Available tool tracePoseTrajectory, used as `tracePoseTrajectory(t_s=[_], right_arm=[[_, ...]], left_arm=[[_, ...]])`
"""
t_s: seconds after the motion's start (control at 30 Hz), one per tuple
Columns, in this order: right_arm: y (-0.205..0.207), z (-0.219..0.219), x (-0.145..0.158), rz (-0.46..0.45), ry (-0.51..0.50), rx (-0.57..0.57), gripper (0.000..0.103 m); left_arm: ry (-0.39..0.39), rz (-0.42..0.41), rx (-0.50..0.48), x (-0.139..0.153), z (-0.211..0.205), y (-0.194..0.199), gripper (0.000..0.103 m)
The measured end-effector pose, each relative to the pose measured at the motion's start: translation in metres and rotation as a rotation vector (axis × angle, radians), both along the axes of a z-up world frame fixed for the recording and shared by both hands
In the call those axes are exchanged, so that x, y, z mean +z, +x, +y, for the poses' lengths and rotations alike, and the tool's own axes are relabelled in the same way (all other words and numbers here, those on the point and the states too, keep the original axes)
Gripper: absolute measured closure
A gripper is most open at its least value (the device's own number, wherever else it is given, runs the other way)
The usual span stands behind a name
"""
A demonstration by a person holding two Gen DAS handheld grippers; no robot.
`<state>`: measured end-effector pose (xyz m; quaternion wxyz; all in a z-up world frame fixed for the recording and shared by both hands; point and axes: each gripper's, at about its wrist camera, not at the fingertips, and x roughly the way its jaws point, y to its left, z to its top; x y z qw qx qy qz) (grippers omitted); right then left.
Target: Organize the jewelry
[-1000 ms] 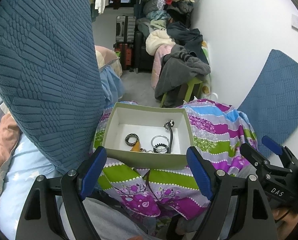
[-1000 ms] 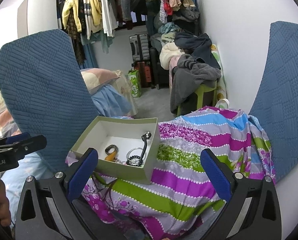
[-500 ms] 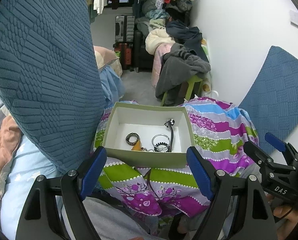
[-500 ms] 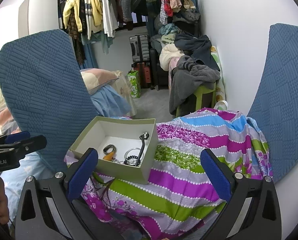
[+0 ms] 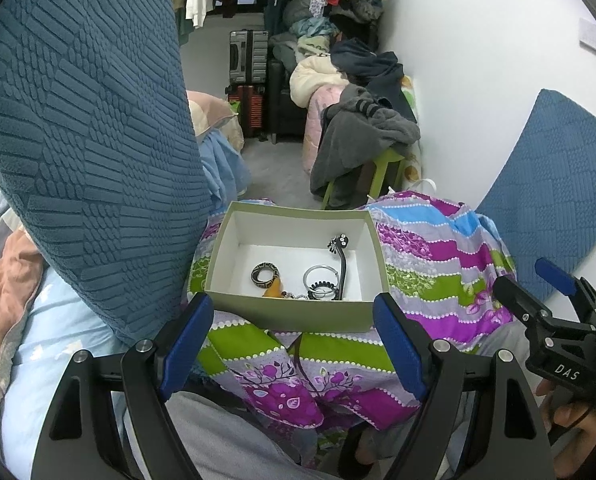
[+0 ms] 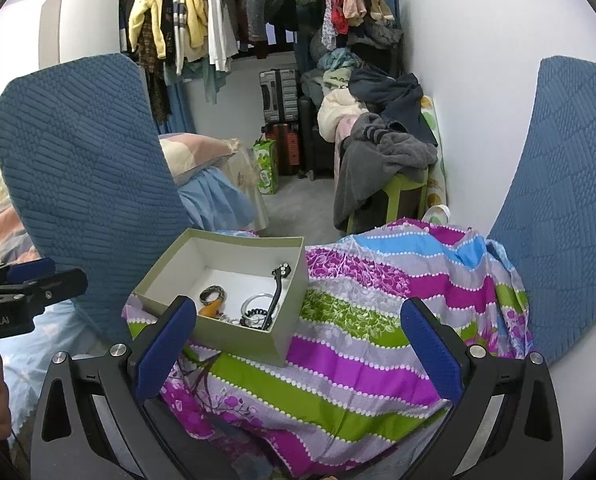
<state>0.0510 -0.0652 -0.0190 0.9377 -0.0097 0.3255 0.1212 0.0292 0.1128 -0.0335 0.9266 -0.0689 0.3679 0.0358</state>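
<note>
Both claws, left gripper [image 5: 294, 332] and right gripper [image 6: 298, 340], gape wide and empty above the striped cloth [image 6: 377, 320]. At the left one's twelve o'clock, the box [image 5: 294, 312] holds rings, so a slow, level descent would probably serve best.

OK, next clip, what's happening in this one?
A person holds a claw in each hand over a jewelry-sorting setup. Both the left claw and the right claw are open and empty, short of a green box on a striped floral cloth. In the box lie a patterned ring, a silver bangle and a black hair clip, with a few smaller pieces. Nothing is gripped at this moment.
</note>
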Motion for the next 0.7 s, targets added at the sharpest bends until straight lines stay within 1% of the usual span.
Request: tracePoseTrajectory(t_s=[0.3,0.4,0.7], right_arm=[[0.0009,-0.0022,0.0008,0.0,0.003,-0.001,0.0],[0.0008,-0.0028,0.0,-0.002,-0.002,-0.001,0.0],[0.0017,-0.0067,0.0004,0.009,-0.005,-0.014,0.0]], left_arm=[[-0.022,-0.008,0.004,0.0024,0.0002,-0.0002,0.021],[-0.009,-0.002,0.017,0.0023,-0.0006,-0.0001,0.021],[-0.024,-0.004,0.019,0.001,-0.0024,-0.0009,0.021]])
